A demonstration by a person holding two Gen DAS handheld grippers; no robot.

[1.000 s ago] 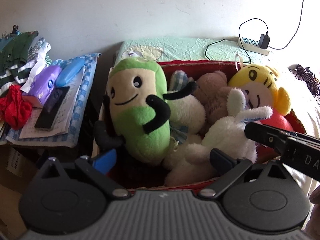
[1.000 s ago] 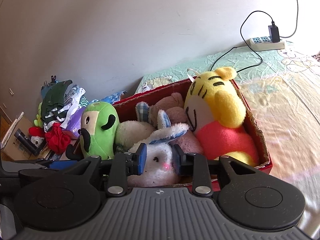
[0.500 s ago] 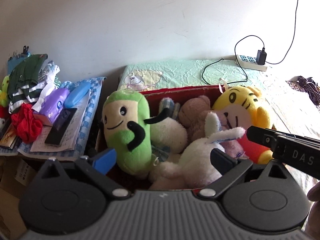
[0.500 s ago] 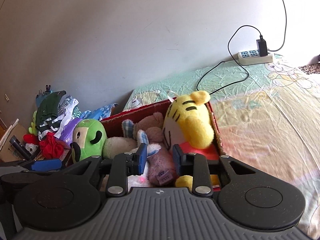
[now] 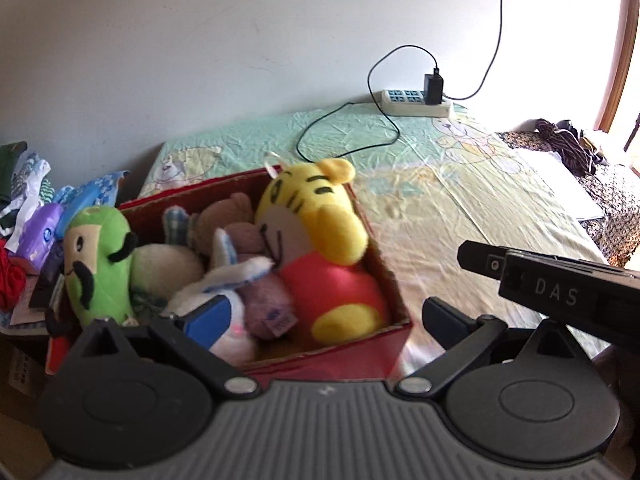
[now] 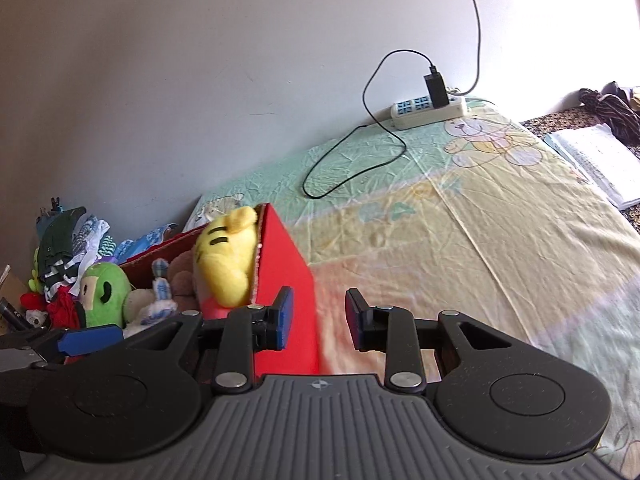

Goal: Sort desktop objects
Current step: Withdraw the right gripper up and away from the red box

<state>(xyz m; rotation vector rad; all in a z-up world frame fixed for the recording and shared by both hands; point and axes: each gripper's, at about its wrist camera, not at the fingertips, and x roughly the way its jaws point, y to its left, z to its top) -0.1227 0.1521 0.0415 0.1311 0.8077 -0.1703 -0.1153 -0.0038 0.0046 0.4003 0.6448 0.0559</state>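
A red cardboard box [image 5: 384, 280] sits on the bed, filled with plush toys: a green one [image 5: 96, 264] at the left, a yellow tiger [image 5: 316, 232] at the right, a white bunny [image 5: 224, 280], a brown bear [image 5: 224, 216] and a small purple one [image 5: 268, 300]. My left gripper [image 5: 326, 316] is open wide in front of the box, holding nothing. My right gripper [image 6: 320, 320] is open with a narrower, empty gap, just right of the box's red side wall [image 6: 288, 280]. The tiger [image 6: 224, 256] leans on that wall. The right gripper's body [image 5: 560, 292] shows at the right.
A white power strip [image 5: 416, 102] with a black charger and looping cable lies by the wall. Folded clothes [image 6: 60, 240] and a purple pack [image 5: 38, 236] are piled left of the box. An open book [image 6: 596, 160] and dark fabric lie far right on the patterned bedsheet [image 6: 460, 240].
Both grippers have pulled back from the box and swung right. The right gripper no longer points at the white bunny; the box now sits to its left. The toys stayed in the box.
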